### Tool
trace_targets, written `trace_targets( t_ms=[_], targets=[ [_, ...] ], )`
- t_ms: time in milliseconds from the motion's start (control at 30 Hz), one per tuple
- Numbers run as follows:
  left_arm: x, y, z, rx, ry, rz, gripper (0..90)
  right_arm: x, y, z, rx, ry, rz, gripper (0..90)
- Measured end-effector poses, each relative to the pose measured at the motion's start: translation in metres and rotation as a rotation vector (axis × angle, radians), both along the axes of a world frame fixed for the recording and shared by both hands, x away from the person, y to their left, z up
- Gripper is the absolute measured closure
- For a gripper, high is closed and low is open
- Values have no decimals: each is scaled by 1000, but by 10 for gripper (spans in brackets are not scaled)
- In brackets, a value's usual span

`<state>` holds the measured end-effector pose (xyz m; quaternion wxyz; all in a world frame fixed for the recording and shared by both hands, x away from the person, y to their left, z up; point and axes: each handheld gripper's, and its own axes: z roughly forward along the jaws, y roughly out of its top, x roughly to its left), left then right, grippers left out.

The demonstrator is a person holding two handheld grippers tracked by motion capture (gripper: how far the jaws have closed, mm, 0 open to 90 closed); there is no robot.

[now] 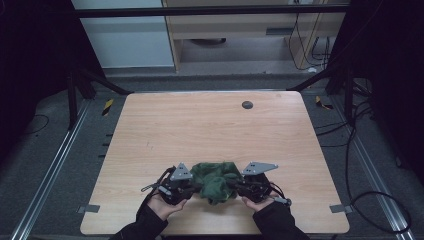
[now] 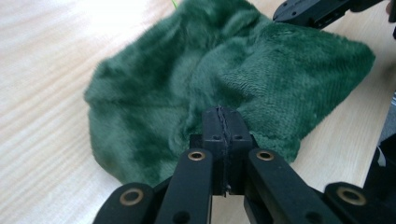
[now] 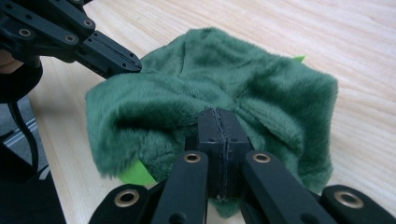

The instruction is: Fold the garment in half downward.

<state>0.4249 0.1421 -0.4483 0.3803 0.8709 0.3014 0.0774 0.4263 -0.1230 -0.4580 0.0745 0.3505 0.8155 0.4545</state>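
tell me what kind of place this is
Probably a lab or recording bay, not a home: a bare wooden table stands inside a black metal frame, loose cables trail over grey carpet, and tape marks sit on the floor. A green cloth is the sole work item.

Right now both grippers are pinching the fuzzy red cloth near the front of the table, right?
Nearly. The cloth is dark green, not red, as the left gripper view shows plainly. The rest holds: the left gripper and right gripper are both shut on it, near the table's front edge.
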Motion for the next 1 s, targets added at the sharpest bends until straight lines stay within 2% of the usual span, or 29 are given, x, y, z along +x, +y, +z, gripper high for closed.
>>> trace_targets(
  t_ms=[167,333,500,600,833,1000],
  targets=[
    [-2,2,2,-7,-5,12,895,-4,-2,1,1,-5,-1,898],
    [5,7,7,-14,-18,65,895,-1,-2,6,19,-26,-21,899],
    [12,6,0,5,-4,86,895,6,6,8,43,-42,-25,900],
    [11,4,-5,18,11,79,895,7,12,4,24,-26,-3,899],
    [7,-1,-17,63,38,53,895,0,8,-9,-8,23,17,896],
    [5,-3,-21,73,41,49,895,-1,7,-14,-21,36,21,896]
  ],
)
